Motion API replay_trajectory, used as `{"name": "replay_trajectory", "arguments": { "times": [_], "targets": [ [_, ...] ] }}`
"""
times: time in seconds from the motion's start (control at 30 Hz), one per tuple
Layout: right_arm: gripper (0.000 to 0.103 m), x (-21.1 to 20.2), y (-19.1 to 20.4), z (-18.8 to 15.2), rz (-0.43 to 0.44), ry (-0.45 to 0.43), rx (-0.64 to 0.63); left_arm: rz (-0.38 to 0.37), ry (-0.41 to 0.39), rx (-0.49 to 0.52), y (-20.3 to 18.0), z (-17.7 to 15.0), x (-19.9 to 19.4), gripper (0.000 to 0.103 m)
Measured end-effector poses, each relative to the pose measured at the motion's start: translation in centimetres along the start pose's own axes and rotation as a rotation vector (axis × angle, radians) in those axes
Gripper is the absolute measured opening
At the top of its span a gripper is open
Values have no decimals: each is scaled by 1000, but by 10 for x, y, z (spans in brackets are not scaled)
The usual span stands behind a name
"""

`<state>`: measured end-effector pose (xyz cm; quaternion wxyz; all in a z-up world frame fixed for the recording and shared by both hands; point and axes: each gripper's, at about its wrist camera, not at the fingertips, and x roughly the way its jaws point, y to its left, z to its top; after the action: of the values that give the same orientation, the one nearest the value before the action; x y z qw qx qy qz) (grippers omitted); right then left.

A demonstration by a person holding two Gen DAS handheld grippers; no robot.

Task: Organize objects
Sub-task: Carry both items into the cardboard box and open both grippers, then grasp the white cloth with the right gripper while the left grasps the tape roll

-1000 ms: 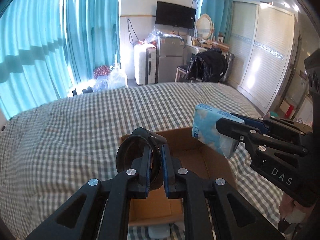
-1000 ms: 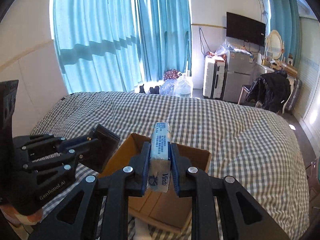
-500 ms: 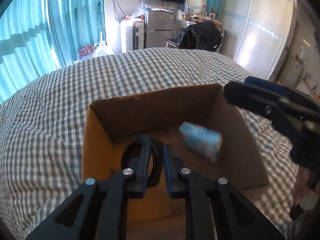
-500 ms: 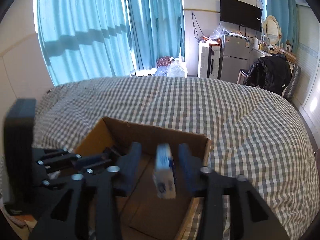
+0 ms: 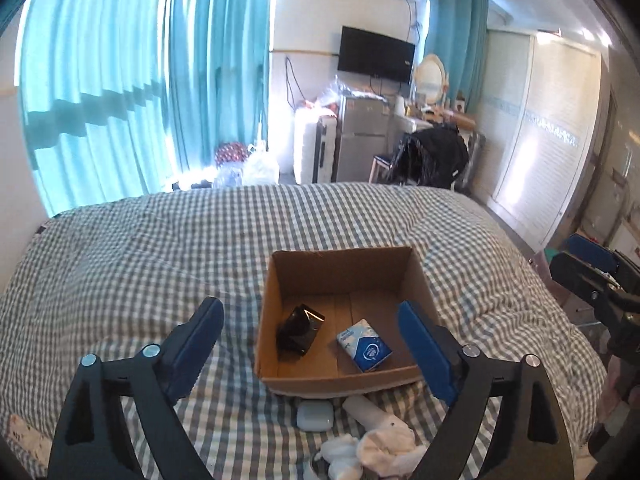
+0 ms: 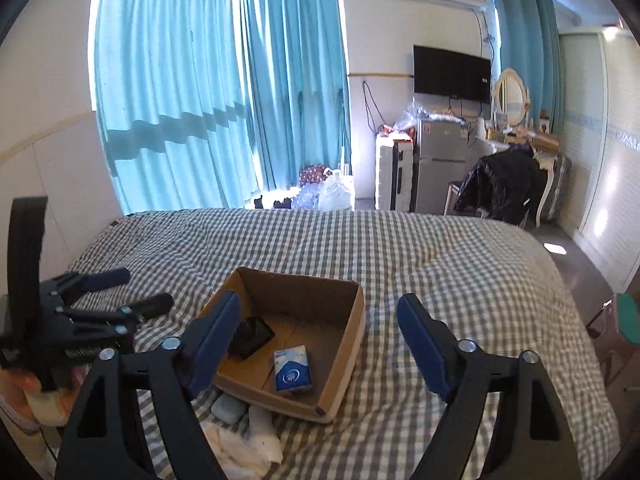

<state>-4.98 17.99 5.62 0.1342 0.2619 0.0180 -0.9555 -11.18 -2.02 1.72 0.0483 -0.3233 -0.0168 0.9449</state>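
Note:
An open cardboard box (image 5: 280,280) sits on the checked bed; it also shows in the right wrist view (image 6: 352,332). Inside lie a black round object (image 5: 298,334) on the left and a blue tissue pack (image 5: 364,345) on the right; both also show in the right wrist view, the black object (image 6: 252,336) and the pack (image 6: 291,369). My left gripper (image 5: 314,350) is open and empty, held above and in front of the box. My right gripper (image 6: 320,344) is open and empty, above the box's near right side.
In front of the box lie a white earbud case (image 5: 315,416), a white tube (image 5: 366,410) and white crumpled cloth (image 5: 376,452). The checked bedcover (image 5: 160,248) spreads all round. Curtains, a fridge, a chair and a wardrobe stand beyond the bed.
Both grippers opened and let go: the black object and the tissue pack now lie in the box. Both grippers have pulled back and up from the box.

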Motion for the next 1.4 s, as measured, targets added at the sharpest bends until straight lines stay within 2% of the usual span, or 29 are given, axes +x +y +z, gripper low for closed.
{"name": "replay_trajectory", "arguments": {
  "times": [0.13,0.23,0.3,0.4,0.5,0.67,0.73,0.83,0.93,1.0,1.13,1.23,1.33,1.4],
  "targets": [
    [92,-37,13,0,-21,-28,-59,21,-111,5,3,-12,-48,96],
    [93,-55,20,-7,7,-30,-81,12,-195,-22,10,-18,-81,99],
    [93,-60,28,-14,14,-23,-84,12,-212,-47,16,-22,-96,100],
    [93,-63,38,-23,25,-15,-94,57,-210,-59,22,-29,-102,100],
    [93,-57,49,-32,50,-7,-90,149,-183,-65,26,-48,-97,101],
    [93,-23,57,-54,93,50,-89,221,-140,-58,35,-80,-80,101],
    [93,-4,59,-69,77,84,-91,241,-80,-73,40,-95,-64,101],
    [93,25,52,-93,81,154,-59,216,-2,-69,40,-115,-39,101],
    [93,47,46,-117,106,204,-23,242,32,-43,36,-133,-22,101],
    [93,58,46,-128,124,231,-21,232,71,-50,37,-141,-10,101],
    [93,79,49,-146,190,297,-10,185,134,-68,34,-153,9,101],
    [93,92,54,-158,252,345,11,184,164,-53,30,-157,20,101],
    [89,107,60,-175,313,430,6,199,200,-23,24,-164,28,101],
    [78,112,61,-185,327,460,11,195,213,-9,21,-169,30,101]
  ]
}}
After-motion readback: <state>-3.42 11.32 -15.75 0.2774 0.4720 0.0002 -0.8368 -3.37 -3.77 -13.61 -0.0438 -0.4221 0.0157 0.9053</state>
